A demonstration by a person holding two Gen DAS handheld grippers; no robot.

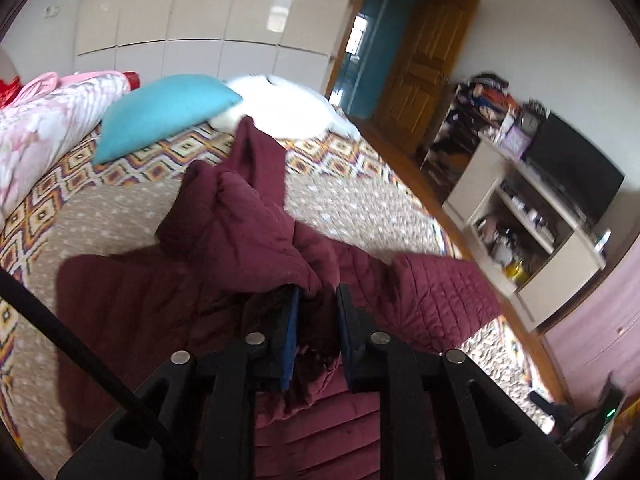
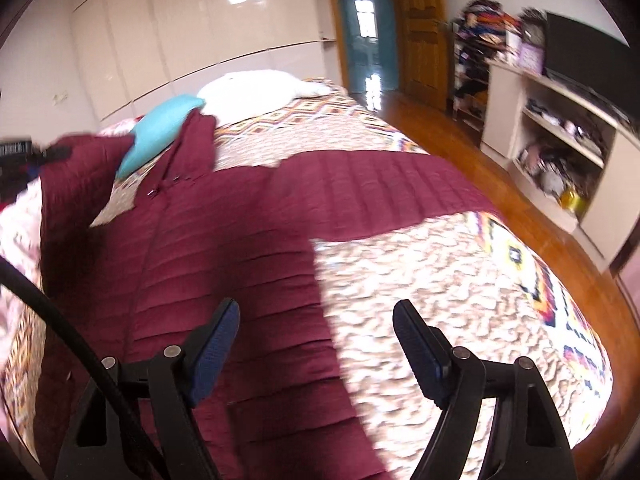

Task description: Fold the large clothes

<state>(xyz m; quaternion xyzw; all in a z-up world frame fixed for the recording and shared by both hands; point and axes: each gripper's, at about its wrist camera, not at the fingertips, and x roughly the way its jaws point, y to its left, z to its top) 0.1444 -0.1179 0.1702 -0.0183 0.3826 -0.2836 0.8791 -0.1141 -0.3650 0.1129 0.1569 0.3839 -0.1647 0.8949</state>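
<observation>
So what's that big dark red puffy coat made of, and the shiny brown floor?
The dark red quilted coat looks like soft padded fabric, matte: stitched lines split it into puffy rows and it creases where the left gripper pinches it. Which fibre, I can't tell. The brown floor looks like polished wood: warm orange-brown, with glossy reflections of light by the doorway.

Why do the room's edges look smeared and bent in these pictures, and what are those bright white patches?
Left wrist view: the shelf unit at right is motion-blurred, the maroon coat sharper; straight wardrobe doors bow from the fisheye lens and carry window glare; the white pillow is overexposed. Right wrist view: the bedspread is smeared, a dark shadow crosses the coat, and the corners go black.
</observation>
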